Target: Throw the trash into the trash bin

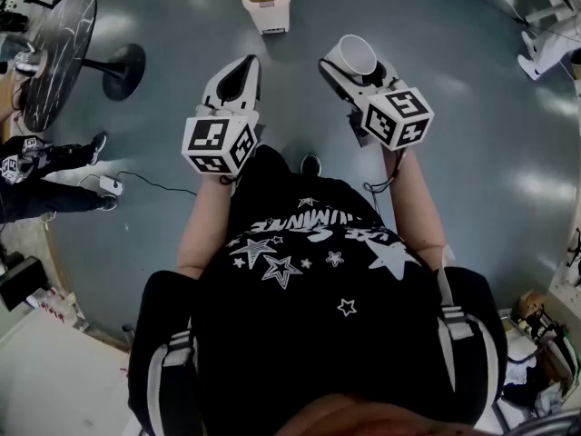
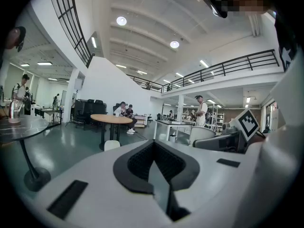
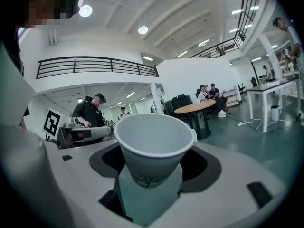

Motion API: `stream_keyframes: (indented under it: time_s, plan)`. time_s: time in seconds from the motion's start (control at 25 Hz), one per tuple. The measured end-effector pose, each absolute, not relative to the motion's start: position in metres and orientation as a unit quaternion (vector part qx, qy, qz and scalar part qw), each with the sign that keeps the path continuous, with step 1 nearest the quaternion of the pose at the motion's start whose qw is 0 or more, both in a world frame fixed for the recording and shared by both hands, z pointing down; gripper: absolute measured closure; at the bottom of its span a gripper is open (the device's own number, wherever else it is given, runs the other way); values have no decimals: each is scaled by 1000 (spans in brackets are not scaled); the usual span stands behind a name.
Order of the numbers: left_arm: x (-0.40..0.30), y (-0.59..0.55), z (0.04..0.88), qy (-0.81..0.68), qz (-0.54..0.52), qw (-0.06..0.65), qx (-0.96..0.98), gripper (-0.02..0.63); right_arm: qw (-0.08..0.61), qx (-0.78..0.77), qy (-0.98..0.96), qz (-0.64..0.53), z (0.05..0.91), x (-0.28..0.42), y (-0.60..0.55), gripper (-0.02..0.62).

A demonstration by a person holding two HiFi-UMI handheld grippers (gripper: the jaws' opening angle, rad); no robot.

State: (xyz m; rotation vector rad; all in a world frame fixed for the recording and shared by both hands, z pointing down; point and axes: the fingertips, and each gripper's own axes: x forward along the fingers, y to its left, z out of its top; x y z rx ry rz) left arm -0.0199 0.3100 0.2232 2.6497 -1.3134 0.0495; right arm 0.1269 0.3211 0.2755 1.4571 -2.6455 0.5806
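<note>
A white paper cup (image 3: 153, 146) stands upright, mouth up, between the jaws of my right gripper (image 3: 151, 177), which is shut on its lower part. In the head view the cup (image 1: 356, 54) is up in the air, right of centre. The cream trash bin (image 1: 266, 0) stands on the grey floor ahead, a little left of the cup and some way beyond both grippers. My left gripper (image 1: 245, 64) hovers beside the right one, shut and empty. In the left gripper view its jaws (image 2: 154, 151) meet, and the bin (image 2: 112, 145) shows small beyond them.
A round black table (image 1: 54, 48) on a pedestal base (image 1: 123, 69) stands at the far left. A seated person's legs (image 1: 50, 166) and a power strip (image 1: 110, 185) with its cable lie on the floor left of me. More tables and people are farther off in the hall.
</note>
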Motion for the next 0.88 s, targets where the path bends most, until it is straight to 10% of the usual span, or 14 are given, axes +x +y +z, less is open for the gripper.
stream_keyframes:
  time_s: [0.88]
  plan:
    - [-41,64,237,-405,12,105,908,597,45,549,-813,191,292,128,101,265]
